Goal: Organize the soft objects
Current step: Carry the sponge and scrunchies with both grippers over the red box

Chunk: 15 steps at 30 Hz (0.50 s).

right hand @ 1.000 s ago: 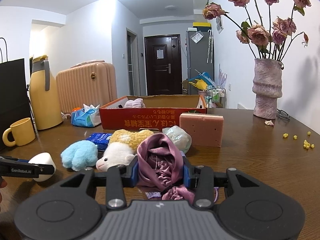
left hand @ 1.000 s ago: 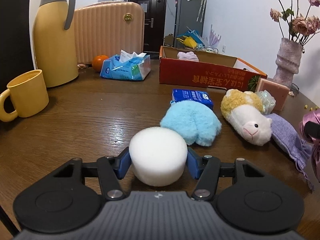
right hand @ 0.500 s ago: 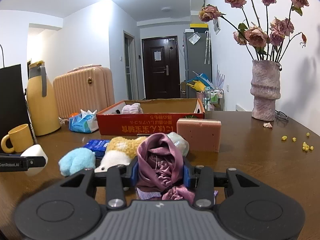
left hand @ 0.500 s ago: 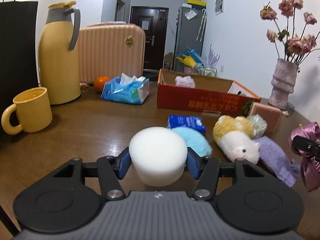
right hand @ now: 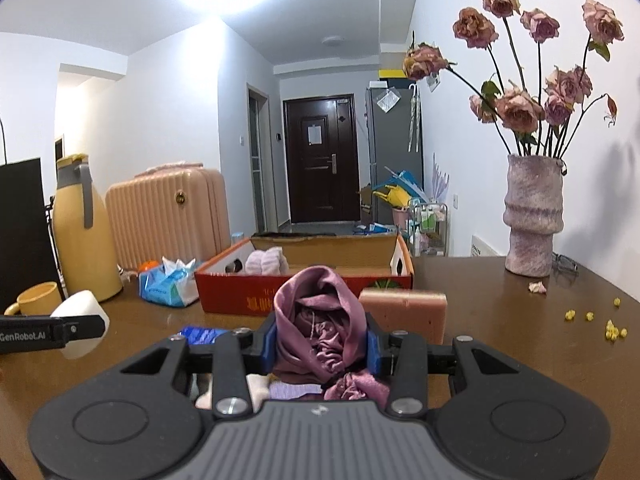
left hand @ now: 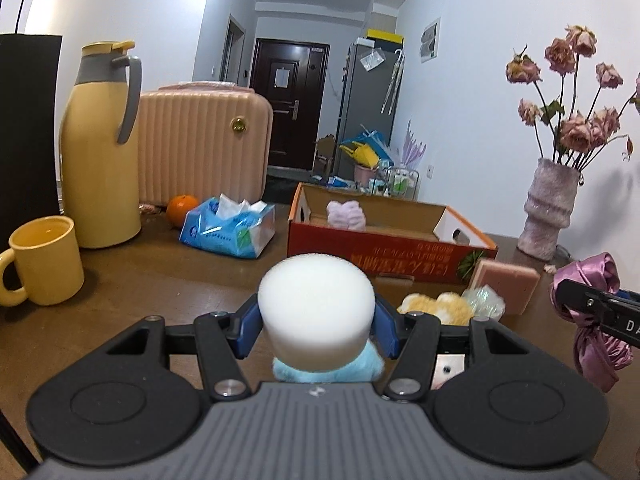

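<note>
With the left claw (left hand: pixel 316 330) clamped on the white sponge (left hand: pixel 316 312) and the right claw (right hand: pixel 320 346) on the purple cloth (right hand: pixel 320 320), both at frame centre above the table (left hand: pixel 160 280), the carry seems underway, next needing release over the red box (right hand: pixel 304 292) beyond.

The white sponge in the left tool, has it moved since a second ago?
Yes. The white sponge has gone up: in the left wrist view it earlier sat low beside the blue plush toy, and now it covers it, reaching the red cardboard box.

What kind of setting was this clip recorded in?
Most likely a home, a lived-in flat: a wooden table with a vase of dried roses, a suitcase against the wall, and a hallway ending in a front door.
</note>
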Tool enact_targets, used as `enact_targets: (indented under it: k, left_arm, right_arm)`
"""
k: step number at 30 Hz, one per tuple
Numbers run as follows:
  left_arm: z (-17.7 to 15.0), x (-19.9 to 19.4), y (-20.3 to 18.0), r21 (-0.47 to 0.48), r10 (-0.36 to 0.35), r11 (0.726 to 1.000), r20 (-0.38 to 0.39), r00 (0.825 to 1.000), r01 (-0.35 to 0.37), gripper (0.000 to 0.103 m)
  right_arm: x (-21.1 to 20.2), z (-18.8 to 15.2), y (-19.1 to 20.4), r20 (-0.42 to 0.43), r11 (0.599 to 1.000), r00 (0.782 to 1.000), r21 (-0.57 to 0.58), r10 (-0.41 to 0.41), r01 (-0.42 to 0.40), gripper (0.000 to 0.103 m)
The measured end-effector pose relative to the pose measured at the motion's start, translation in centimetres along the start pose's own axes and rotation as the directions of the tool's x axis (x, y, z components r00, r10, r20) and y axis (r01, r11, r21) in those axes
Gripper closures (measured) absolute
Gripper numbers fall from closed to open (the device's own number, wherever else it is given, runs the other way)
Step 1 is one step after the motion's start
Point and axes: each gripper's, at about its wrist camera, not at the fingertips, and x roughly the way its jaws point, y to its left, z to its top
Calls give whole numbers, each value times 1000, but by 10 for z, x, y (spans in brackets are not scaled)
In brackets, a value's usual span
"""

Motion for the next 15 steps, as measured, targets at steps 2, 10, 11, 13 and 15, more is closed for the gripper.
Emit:
enact_targets:
  k: [2, 10, 11, 13, 15]
  left_arm:
    - [4, 1, -1, -9, -4, 1000, 11, 1000, 4, 45]
    - [25, 9, -8, -35, -16, 999, 57, 998, 18, 45]
    - [27, 11, -9, -34, -15, 999, 61, 998, 17, 45]
    - [32, 15, -11, -35, -13, 999, 67, 998, 15, 45]
    - [36, 21, -12, -40, -12, 999, 71, 997, 15, 45]
  right_arm:
    - [3, 5, 0, 9, 1000, 1000, 5, 0, 0, 63]
    - [20, 28, 0, 59, 999, 998, 36, -12, 10, 63]
    - [22, 31, 0, 65, 999, 998, 40, -14, 11, 63]
    - [28, 36, 1, 75, 999, 997, 42, -18, 15, 63]
    - [35, 40, 1, 81, 999, 996, 44, -21, 18, 63]
